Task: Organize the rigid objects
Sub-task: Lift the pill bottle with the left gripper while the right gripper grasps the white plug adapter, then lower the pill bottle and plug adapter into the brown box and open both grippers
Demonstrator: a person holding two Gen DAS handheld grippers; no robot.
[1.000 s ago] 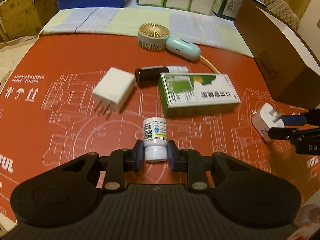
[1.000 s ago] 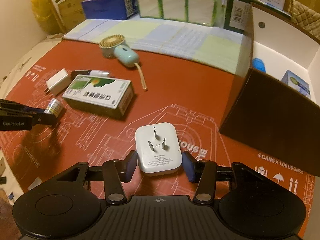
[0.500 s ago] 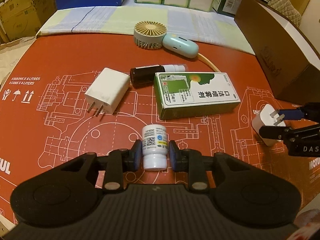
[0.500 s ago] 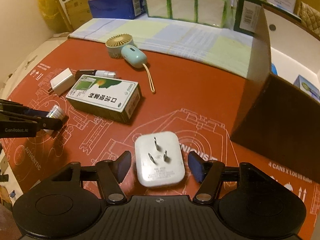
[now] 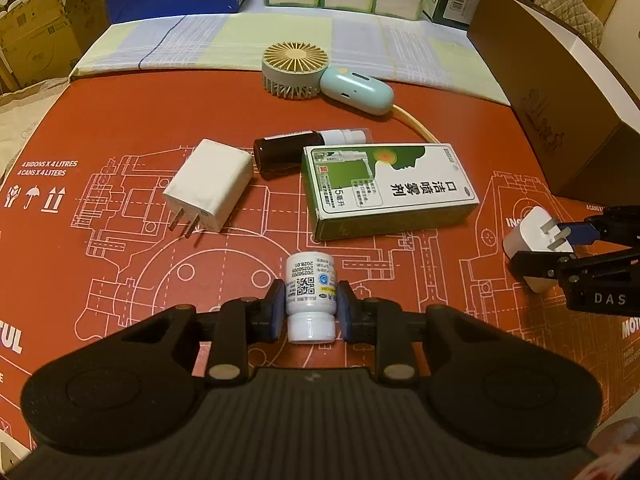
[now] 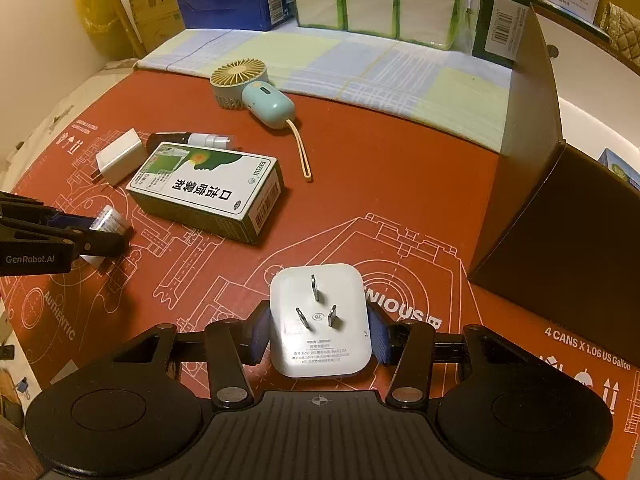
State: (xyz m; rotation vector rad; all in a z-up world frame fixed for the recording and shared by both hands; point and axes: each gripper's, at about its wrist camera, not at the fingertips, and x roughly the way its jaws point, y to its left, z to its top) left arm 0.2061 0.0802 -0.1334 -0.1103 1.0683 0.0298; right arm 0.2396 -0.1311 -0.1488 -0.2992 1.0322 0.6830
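Observation:
My left gripper [image 5: 309, 311] is shut on a small white pill bottle [image 5: 309, 294], held just above the red mat [image 5: 120, 120]. My right gripper [image 6: 318, 334] is shut on a white three-pin plug adapter [image 6: 319, 320], prongs facing up. Each gripper shows in the other view: the right gripper [image 5: 560, 244] at the right edge, the left gripper [image 6: 104, 232] at the left edge. On the mat lie a white charger [image 5: 208, 190], a dark spray bottle [image 5: 296, 152], a green and white box [image 5: 388, 190] and a small fan [image 5: 326, 74].
A large brown open cardboard box [image 6: 560, 208] stands on the right, with items inside. A checked cloth [image 6: 360, 68] covers the far part of the table. Tissue packs [image 6: 376, 4] and a blue box [image 6: 240, 0] stand behind it.
My right gripper opened around the adapter half a second ago and has shut on it again. My left gripper has kept the pill bottle and drawn back slightly.

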